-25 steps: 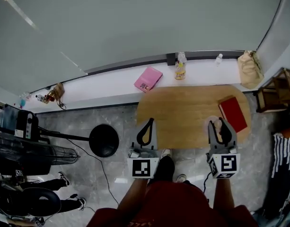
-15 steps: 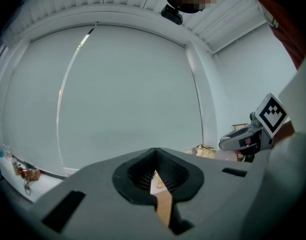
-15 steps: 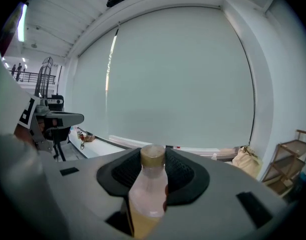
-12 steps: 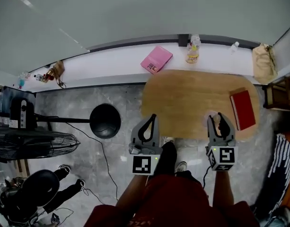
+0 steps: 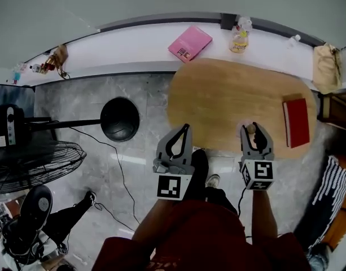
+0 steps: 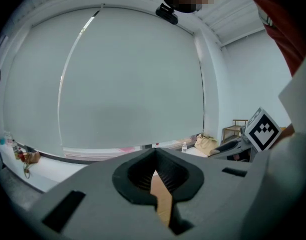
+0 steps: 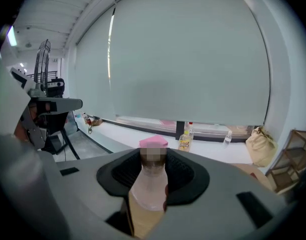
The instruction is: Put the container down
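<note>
The container [image 5: 250,130] is a small pale translucent bottle [image 7: 148,189] with a brownish top. My right gripper [image 5: 256,137] is shut on it above the near edge of the oval wooden table [image 5: 229,95]. In the right gripper view the bottle stands upright between the ribbed pads [image 7: 180,171], and the right gripper [image 7: 153,171] hides its lower part. My left gripper [image 5: 181,139] hangs at the table's near left edge with its tips together and nothing in it. In the left gripper view, the left gripper [image 6: 156,181] shows only a thin slit of table wood between its fingers.
A red book [image 5: 297,122] lies at the table's right end. On the white ledge behind are a pink book [image 5: 189,43], a yellow bottle [image 5: 239,35], a small clear bottle [image 5: 295,38] and a beige bag [image 5: 325,66]. A fan [image 5: 31,162] and black round base [image 5: 119,119] stand left.
Both grippers have sunk and come closer to the table's near edge. The bottle stays in the right gripper. The left gripper stays shut and empty.
</note>
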Motion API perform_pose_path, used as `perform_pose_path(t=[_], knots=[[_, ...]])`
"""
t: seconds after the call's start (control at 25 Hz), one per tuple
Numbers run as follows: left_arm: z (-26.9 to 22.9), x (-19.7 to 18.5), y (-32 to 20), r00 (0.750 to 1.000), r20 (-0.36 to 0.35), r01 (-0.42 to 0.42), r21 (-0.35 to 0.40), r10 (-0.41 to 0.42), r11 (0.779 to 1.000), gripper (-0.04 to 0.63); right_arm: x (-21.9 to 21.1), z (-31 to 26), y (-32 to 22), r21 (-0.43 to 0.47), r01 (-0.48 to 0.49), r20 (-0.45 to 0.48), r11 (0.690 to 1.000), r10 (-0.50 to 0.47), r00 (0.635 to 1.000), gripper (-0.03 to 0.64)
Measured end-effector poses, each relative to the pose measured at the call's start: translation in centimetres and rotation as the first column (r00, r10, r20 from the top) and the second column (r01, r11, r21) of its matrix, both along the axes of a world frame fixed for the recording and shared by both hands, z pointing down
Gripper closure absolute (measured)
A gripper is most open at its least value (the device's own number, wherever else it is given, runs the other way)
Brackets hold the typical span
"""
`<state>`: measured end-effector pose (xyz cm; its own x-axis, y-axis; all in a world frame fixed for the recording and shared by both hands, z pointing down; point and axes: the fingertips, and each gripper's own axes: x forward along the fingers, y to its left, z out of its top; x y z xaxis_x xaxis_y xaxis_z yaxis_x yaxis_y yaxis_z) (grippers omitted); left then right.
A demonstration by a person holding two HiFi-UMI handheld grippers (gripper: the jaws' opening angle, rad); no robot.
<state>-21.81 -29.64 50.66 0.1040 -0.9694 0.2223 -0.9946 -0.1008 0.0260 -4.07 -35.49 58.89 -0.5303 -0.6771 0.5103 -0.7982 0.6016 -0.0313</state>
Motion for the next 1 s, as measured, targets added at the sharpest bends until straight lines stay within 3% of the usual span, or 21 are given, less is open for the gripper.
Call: perform_pose_path(t=[0.4,0.72,0.84,1.0], knots=[[7.4,-0.8,-1.4,0.999,-0.045,-0.013,-0.12,0.008,0.993,0.591,-2.7,9.0,-1.8,-0.128,0.025,-0.036,0.991,-0.03,0.999,0.476],[13.4,-0.4,-1.0,0.997,-0.01,-0.081,-0.225,0.08,0.971,0.591,-3.2,17.6,-2.0,-0.186,0.042,-0.102,0.982,-0.062,0.993,0.476],[15.3,-0.5,-0.9,0.997,-0.053,-0.058,-0.246,0.047,0.967,0.591,-3.5,20.3,-2.5,-0.207,0.041,-0.115,0.978,-0.066,0.991,0.476],[17.3,-0.7,-0.6,0.997,-0.059,-0.068,-0.28,0.054,0.958,0.591,-3.8,23.4,-2.7,-0.237,0.029,-0.143,0.971,-0.064,0.988,0.476]])
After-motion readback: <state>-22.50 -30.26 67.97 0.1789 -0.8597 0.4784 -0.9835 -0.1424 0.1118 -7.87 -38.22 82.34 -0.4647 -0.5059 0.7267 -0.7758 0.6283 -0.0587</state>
